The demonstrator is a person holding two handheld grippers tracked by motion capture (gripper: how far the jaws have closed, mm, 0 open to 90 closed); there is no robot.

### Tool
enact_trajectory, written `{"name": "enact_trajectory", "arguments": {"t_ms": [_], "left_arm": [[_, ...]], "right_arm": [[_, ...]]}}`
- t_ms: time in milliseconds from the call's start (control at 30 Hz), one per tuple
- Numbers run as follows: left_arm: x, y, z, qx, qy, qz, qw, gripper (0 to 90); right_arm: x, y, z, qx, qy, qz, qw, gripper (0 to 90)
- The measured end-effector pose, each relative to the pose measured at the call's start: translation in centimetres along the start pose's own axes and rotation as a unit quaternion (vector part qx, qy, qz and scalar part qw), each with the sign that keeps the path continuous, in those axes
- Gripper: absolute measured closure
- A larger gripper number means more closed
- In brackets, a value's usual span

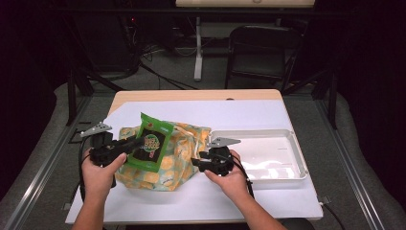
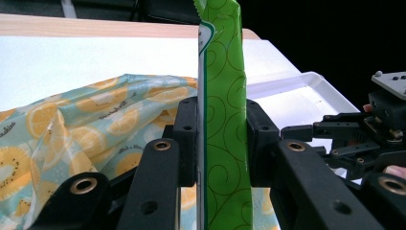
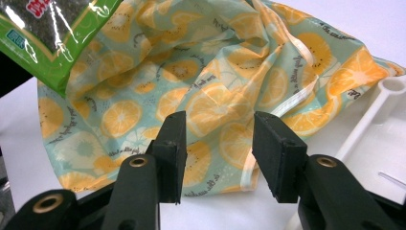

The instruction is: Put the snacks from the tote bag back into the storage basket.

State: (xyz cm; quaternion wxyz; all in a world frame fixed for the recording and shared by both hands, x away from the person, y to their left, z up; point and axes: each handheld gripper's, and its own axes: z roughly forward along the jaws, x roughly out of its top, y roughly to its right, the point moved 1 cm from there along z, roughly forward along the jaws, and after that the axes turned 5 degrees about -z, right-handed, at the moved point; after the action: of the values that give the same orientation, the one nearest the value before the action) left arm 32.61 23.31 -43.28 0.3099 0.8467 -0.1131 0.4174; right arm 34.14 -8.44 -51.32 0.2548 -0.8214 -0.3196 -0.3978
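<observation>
A green snack packet [image 1: 152, 143] [image 2: 222, 120] hangs above a cloth bag printed with orange slices [image 1: 179, 158] [image 2: 86, 129] [image 3: 206, 96]. My left gripper [image 1: 136, 140] [image 2: 221, 143] is shut on the packet's edge, both pads pressed against it. The packet's lower corner [image 3: 52, 33] shows at the top left of the right gripper view. My right gripper [image 1: 196, 163] [image 3: 218, 148] stands open just beside the bag's right edge, with nothing between its jaws. The bag lies crumpled on the white sheet [image 1: 239, 115].
A white plastic tray [image 1: 297, 158] [image 2: 311, 86] [image 3: 383, 110] sits right of the bag, close to my right gripper. The table's wooden far edge [image 1: 191, 95] runs beyond the white sheet. A black chair [image 1: 261, 52] and cables stand on the floor behind.
</observation>
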Motion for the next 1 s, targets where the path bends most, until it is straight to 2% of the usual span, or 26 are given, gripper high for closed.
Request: {"name": "enact_trajectory", "arguments": {"t_ms": [133, 367, 733, 1000], "left_arm": [[0.0, 0.1, -0.1, -0.002, 0.005, 0.005, 1.0, 72.0], [-0.1, 0.7, 0.1, -0.007, 0.008, 0.011, 0.9999, 72.0], [-0.5, 2.1, 1.0, -0.02, 0.001, 0.03, 0.9994, 71.9], [-1.0, 3.5, 1.9, -0.035, -0.01, 0.049, 0.9981, 71.9]], "right_arm": [[0.0, -0.1, 0.0, 0.002, 0.003, -0.005, 1.0, 55.2], [0.1, -0.3, -0.2, 0.015, 0.019, 0.005, 0.9997, 55.8], [0.4, -1.8, -0.2, 0.065, 0.039, 0.012, 0.9971, 56.1], [0.6, -2.4, -0.3, 0.083, 0.048, 0.018, 0.9952, 54.7]]}}
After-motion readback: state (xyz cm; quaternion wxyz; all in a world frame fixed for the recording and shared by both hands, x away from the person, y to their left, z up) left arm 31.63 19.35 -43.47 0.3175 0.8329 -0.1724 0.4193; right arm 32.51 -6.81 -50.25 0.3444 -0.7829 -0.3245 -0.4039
